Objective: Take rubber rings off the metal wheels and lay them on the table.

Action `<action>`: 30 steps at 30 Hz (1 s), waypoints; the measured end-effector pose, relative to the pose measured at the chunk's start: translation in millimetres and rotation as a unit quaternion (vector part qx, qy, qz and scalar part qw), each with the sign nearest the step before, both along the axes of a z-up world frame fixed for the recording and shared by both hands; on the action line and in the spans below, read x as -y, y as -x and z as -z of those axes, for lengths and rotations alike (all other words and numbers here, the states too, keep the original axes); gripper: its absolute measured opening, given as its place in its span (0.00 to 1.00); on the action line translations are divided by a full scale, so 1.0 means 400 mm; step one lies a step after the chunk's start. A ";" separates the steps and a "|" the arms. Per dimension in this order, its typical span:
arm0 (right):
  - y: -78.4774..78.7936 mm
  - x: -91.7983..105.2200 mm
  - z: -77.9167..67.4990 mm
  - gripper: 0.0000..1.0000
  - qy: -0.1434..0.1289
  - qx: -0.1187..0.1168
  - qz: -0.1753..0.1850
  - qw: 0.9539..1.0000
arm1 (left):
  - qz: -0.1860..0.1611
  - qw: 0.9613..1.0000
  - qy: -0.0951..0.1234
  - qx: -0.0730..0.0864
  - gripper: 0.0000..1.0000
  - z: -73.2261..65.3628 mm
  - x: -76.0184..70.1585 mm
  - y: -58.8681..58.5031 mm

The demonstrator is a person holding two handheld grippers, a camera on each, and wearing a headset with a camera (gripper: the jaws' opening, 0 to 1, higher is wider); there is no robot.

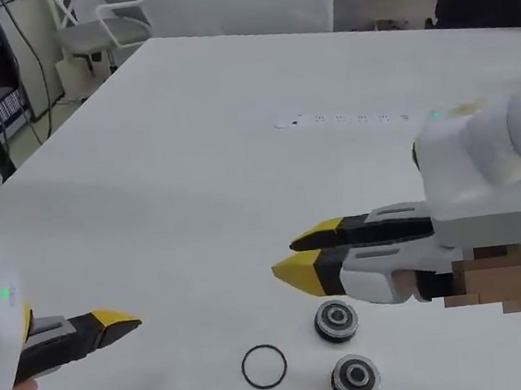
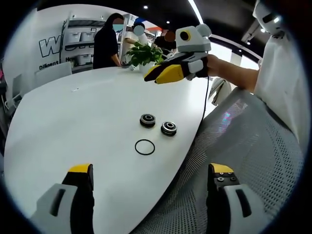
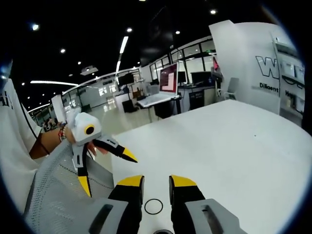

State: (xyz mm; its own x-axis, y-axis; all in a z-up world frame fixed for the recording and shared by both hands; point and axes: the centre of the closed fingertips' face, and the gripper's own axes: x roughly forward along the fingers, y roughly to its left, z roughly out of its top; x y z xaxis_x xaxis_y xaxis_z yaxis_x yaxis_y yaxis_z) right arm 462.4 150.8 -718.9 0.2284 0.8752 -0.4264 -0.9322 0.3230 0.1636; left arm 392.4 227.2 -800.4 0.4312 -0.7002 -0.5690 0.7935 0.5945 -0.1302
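In the right gripper view a metal wheel (image 3: 163,231) is cut off by the bottom edge.

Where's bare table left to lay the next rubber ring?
Bare: the wide tabletop beyond the right gripper, and the strip between left gripper and loose ring. Crowded: near edge, around the ring and two wheels.

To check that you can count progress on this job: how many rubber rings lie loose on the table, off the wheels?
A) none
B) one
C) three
B: a single ring lies flat on the table, next to the near wheel and the far wheel.
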 end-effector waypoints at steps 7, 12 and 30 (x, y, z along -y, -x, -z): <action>-0.007 0.041 -0.033 0.24 -0.002 0.026 0.002 1.000 | 0.006 1.000 0.000 -0.001 0.96 0.000 0.004 0.004; -0.010 0.068 -0.046 0.30 -0.002 0.041 0.000 0.999 | 0.008 1.000 0.001 -0.001 0.96 0.000 0.005 0.004; -0.002 0.137 0.007 0.60 0.014 0.036 0.004 0.999 | 0.010 1.000 -0.002 -0.005 0.97 0.003 0.005 0.005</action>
